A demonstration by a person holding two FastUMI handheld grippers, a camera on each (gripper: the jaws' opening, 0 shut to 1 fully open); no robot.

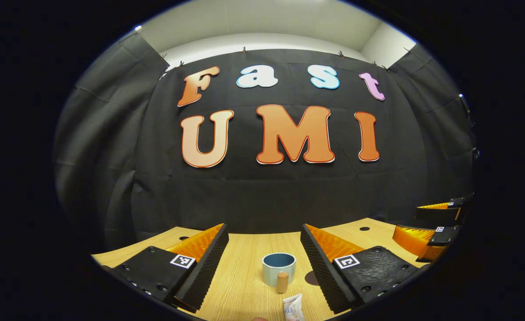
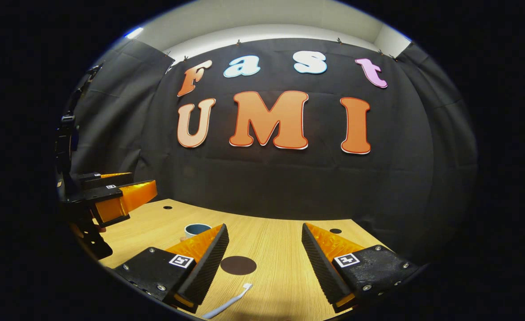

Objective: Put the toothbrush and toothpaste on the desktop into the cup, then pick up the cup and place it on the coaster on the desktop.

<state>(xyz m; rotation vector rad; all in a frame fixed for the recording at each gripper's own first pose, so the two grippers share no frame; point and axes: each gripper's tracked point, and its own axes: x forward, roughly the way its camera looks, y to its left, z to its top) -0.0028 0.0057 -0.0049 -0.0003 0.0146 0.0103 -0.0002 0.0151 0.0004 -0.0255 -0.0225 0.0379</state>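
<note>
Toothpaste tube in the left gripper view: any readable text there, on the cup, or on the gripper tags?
Small white toothpaste tube: printed marks, too blurred to read.
Light blue cup with wooden handle: no text.
Square black-and-white tags on the left gripper: patterns, not words.

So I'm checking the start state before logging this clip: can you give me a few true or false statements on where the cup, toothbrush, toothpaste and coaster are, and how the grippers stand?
1. The cup stands upright on the desktop with nothing visible inside it. True.
2. The toothbrush is already in the cup. False: it lies flat on the desktop.
3. The toothpaste lies on the desktop in front of the cup. True.
4. The cup sits on the coaster. False: the coaster is bare, and the cup stands beside it.
5. The left gripper is shut on the toothpaste. False: it is open, as is the right gripper.
</note>
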